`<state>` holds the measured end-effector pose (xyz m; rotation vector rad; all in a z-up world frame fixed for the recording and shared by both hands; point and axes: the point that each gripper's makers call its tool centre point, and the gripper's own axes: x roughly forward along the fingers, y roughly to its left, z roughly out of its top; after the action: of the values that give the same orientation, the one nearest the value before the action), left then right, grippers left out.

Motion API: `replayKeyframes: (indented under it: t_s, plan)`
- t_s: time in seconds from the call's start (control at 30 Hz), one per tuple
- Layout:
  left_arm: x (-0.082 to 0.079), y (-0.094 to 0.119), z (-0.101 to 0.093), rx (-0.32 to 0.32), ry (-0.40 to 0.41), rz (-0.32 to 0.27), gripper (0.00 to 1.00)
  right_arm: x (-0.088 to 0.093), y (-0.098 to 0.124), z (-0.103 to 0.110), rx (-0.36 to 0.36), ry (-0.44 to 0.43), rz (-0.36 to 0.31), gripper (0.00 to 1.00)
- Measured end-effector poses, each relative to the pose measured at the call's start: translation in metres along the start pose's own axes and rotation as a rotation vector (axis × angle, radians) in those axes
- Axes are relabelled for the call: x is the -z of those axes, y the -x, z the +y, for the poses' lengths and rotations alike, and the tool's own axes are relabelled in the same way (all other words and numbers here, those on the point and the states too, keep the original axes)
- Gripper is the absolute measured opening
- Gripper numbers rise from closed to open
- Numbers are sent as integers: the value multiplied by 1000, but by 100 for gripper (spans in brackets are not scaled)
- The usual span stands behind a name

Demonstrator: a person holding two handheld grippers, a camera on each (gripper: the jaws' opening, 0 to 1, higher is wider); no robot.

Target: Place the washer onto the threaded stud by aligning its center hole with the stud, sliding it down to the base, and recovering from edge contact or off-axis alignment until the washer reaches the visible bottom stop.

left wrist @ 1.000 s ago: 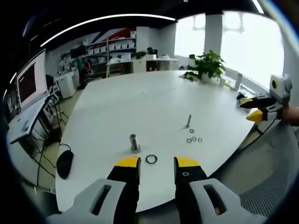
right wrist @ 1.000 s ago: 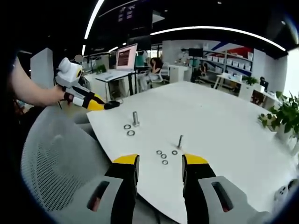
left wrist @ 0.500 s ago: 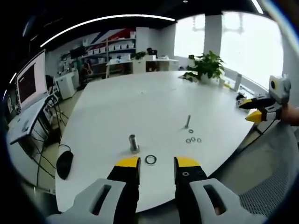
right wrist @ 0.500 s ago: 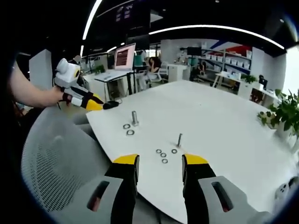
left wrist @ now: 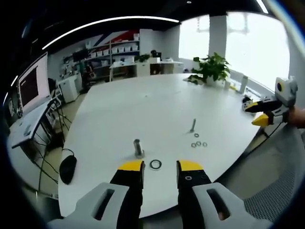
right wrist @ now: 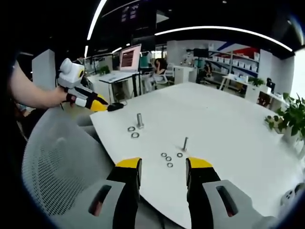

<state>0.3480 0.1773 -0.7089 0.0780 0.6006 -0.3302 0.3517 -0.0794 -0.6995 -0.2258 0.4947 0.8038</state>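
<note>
Bright, even light from ceiling strips point(left wrist: 109, 20) and windows point(left wrist: 252, 43), which blow out. Surface point(left wrist: 143, 105) shows soft glare. Strong fisheye bending at edges; overall slightly soft focus.

No text or label is legible anywhere

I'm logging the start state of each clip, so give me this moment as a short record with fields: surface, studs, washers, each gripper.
surface: white table
large stud: upright, near the table's front edge
large washers: two lying flat beside the large stud
thin stud: upright, further along the table
small washers: three loose by the thin stud, one more at its base
left gripper: jaws apart, holding nothing, above the table edge
right gripper: jaws apart, holding nothing
washer on a stud: none yet
</note>
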Motion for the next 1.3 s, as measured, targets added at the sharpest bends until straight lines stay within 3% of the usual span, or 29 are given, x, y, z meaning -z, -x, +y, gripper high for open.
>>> replayKeyframes:
  t_s: [1.3]
  plan:
    - [3, -2, 0, 5, 1, 19, 25, 1, 0, -1, 5, -7, 2, 39]
